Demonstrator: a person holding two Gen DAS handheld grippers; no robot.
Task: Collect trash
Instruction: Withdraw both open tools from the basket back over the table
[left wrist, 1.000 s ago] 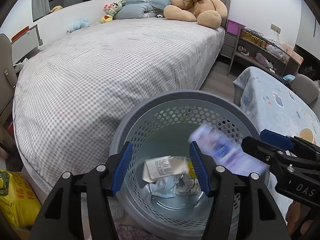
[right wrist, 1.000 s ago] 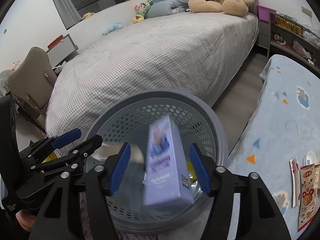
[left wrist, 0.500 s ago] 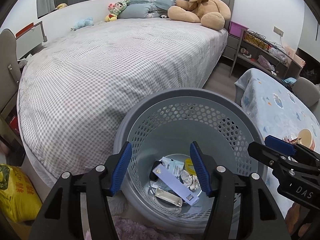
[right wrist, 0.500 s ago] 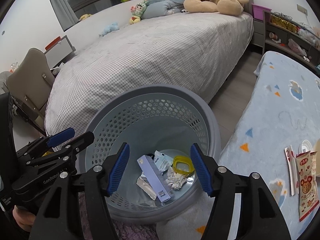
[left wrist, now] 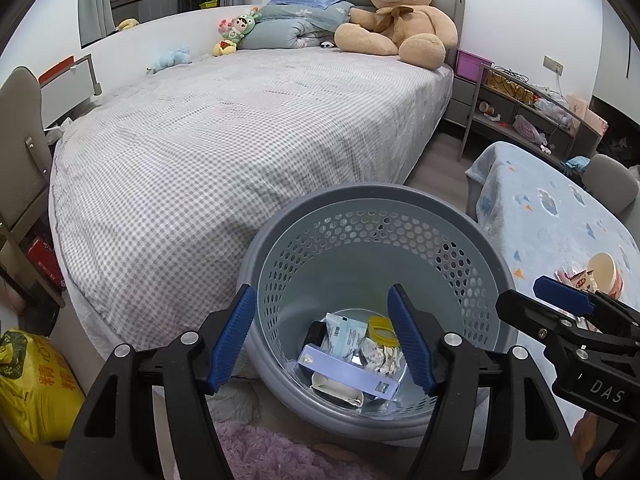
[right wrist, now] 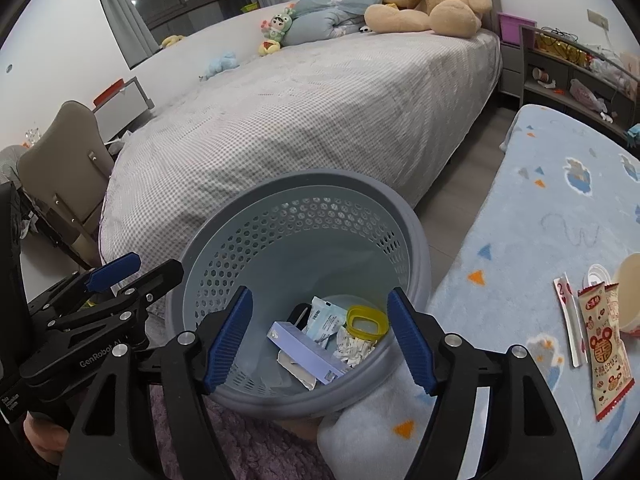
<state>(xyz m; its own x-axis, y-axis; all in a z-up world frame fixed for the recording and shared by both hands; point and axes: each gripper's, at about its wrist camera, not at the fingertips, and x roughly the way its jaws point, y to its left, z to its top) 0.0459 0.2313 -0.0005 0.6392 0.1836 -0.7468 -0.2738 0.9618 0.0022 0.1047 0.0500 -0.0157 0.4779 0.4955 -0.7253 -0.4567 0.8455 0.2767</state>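
- The left gripper [left wrist: 322,334] and the right gripper [right wrist: 320,334] are held side by side above the grey perforated basket [right wrist: 224,236], both tilted down into its mouth, a placing judged to suit dropping rubbish straight in.
- The fingers of both are seen apart and opening wider, with nothing clamped between them; only the basket floor is framed in each gap.
- The collected trash is found at the bottom of the basket: a lilac carton [right wrist: 306,350] lying flat, a pale blue printed sachet [right wrist: 326,320], a yellow plastic ring lid [right wrist: 367,321], crumpled white paper [right wrist: 354,348] and a torn foil wrapper [right wrist: 296,368].
- The basket is made of smooth moulded plastic, round, with a thick rolled rim and walls pierced by rows of small holes; it is set on the floor between the bed [left wrist: 224,140] and the desk [right wrist: 532,240], within easy reach of both.
- The desk is covered by a soft fleecy blue cloth printed with small triangles.
- More rubbish is judged to remain there: a glossy red-and-white snack wrapper [right wrist: 606,344], a thin white strip packet [right wrist: 570,320] and a paper cup [right wrist: 632,292], all lying close together near the desk's edge.
- The bed is spread with a grey checked sheet, and a plush teddy bear [left wrist: 396,16] is propped at its head.
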